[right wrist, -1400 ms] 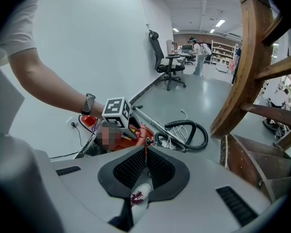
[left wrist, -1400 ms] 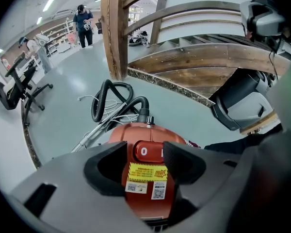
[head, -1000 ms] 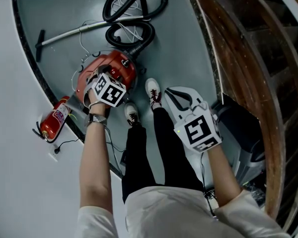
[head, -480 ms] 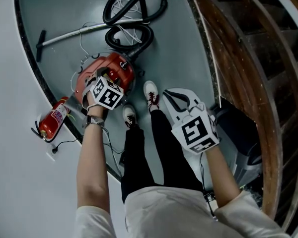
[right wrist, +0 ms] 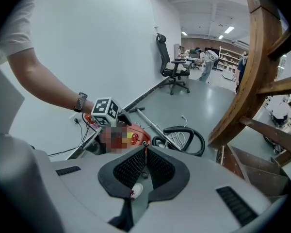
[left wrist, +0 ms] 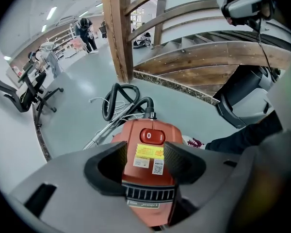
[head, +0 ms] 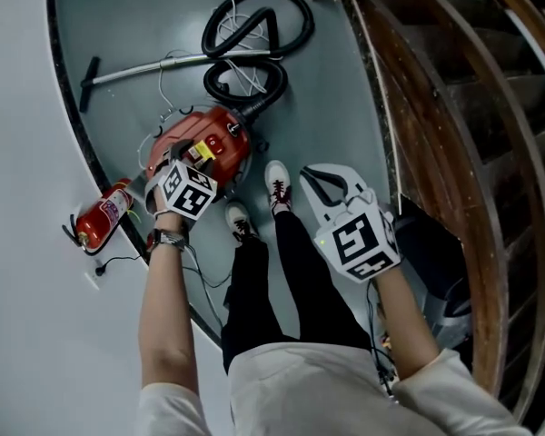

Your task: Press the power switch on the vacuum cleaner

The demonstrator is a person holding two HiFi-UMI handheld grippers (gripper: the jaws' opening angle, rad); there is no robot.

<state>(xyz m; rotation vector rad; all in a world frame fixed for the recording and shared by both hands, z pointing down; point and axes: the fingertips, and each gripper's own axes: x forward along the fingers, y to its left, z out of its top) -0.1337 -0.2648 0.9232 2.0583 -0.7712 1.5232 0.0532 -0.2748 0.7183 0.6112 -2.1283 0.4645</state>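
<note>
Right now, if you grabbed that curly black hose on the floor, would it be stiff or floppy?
Probably floppy: the black hose lies in loose loops, so it would likely sag. Being thin, it is probably light for its length. One end joins the red vacuum cleaner, so pulling might drag that along.

vacuum cleaner (left wrist: 150, 178): red | sticker (left wrist: 150, 152): yellow | hose (left wrist: 145, 101): black | fire extinguisher (head: 102, 219): red | floor (head: 336, 107): grey

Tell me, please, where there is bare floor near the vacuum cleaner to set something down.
Bare floor lies between the hose coil and the stair base, and beyond the wand toward the wall. Crowded: around the vacuum cleaner, with the fire extinguisher and the person's shoes.
</note>
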